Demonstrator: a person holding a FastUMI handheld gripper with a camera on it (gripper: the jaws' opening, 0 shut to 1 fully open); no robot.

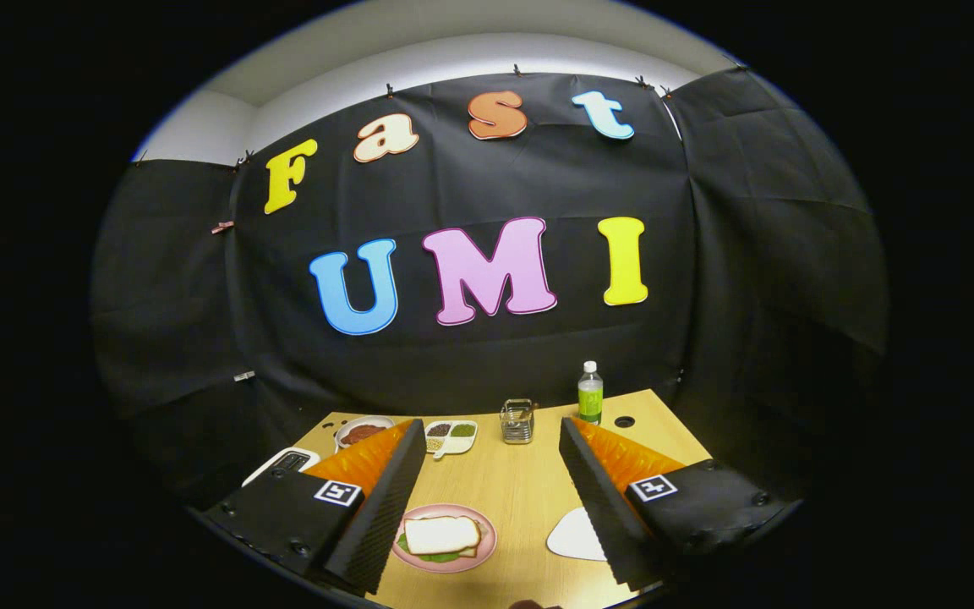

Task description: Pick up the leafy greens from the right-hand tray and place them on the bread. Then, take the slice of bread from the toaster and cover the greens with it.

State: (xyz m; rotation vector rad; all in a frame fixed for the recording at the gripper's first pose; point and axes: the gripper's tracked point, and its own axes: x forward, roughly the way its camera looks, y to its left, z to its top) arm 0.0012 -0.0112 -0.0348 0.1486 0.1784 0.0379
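A light wooden table [521, 491] stretches ahead of me, with the black cloth wall of the booth behind it. My gripper [495, 503] hangs above the table with its two fingers spread wide apart, holding nothing; bare tabletop shows in the gap between them.

Low in that gap, close to the left finger, sits a round pink plate [487, 541]. On it lies the sandwich: a slice of bread [442, 534] on top, the leafy greens [432, 557] peeking out from under its near edge, and what looks like another slice below, showing at the right side.

Just beside the right finger, partly hidden by it, is a flat white tray [576, 537] with nothing I can see on it.

Beyond the fingertips, toward the far side of the table, stands a small wire-framed toaster [517, 422]; I cannot tell what is in it. To its right is a clear bottle [590, 394] with a green label and white cap. To its left is a white divided dish [451, 436] with dark, pale and green fillings, then a round bowl [362, 432] of something reddish brown, partly behind the left finger. A dark device [284, 463] with a white edge lies at the table's left corner.
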